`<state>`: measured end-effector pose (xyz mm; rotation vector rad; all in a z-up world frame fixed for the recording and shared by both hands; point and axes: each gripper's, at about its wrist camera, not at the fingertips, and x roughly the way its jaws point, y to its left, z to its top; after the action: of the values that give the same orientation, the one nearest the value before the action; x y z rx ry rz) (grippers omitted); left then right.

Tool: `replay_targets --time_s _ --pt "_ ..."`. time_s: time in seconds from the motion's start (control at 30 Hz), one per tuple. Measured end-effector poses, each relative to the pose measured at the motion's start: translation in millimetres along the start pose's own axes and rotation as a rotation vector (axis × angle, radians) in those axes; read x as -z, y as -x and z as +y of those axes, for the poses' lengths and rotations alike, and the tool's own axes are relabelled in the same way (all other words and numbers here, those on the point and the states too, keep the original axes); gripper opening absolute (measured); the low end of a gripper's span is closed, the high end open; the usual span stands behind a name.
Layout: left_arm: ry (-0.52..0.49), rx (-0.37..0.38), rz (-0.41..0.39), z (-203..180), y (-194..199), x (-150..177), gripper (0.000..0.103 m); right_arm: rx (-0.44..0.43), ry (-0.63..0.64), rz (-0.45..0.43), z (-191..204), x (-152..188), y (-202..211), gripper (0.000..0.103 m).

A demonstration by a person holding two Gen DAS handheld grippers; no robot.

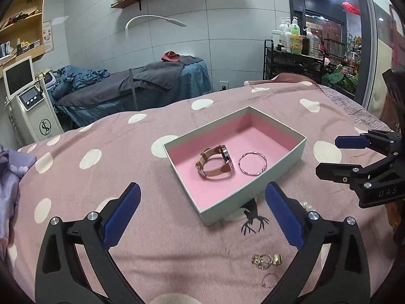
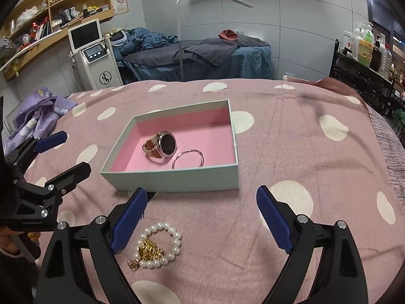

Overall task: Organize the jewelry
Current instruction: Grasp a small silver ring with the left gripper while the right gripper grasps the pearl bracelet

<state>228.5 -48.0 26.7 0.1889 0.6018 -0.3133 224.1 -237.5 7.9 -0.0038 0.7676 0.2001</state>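
Meanwhile both tools, left tool (image 1: 202,212) and right tool (image 2: 202,217), gape empty before the box (image 2: 177,179).

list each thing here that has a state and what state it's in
box: lid off, open on the blanket
watch: in the box, strap closed in a loop
silver bangle: flat in the box, beside the watch
pearl bracelet: outside the box, on the blanket
gold chain: bunched inside the pearl loop
rings: loose on the blanket, outside the box
left tongs: open, empty
right tongs: open, empty
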Motion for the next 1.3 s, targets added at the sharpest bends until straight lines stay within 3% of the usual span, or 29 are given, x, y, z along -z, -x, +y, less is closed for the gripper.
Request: replay_targets --time_s 0.1,0.53,0.77,0.93,1.3 --pt "0.011 -0.011 0.003 0 8 14 0.097 0.011 0.004 0.011 0 11 2 0.086" --pt "-0.004 0.055 0.07 -25 26 70 0.095 0.031 0.017 0.077 7 41 -4 0.061" --pt "-0.053 0.121 0.124 -44 18 82 0.062 0.03 0.033 0.101 9 42 -11 0.049" --pt "-0.105 0.139 0.171 -56 6 84 0.047 0.012 0.027 0.129 9 36 -21 0.045" --pt "-0.118 0.183 0.19 -62 3 93 0.031 0.015 0.089 0.194 22 29 -45 0.04"
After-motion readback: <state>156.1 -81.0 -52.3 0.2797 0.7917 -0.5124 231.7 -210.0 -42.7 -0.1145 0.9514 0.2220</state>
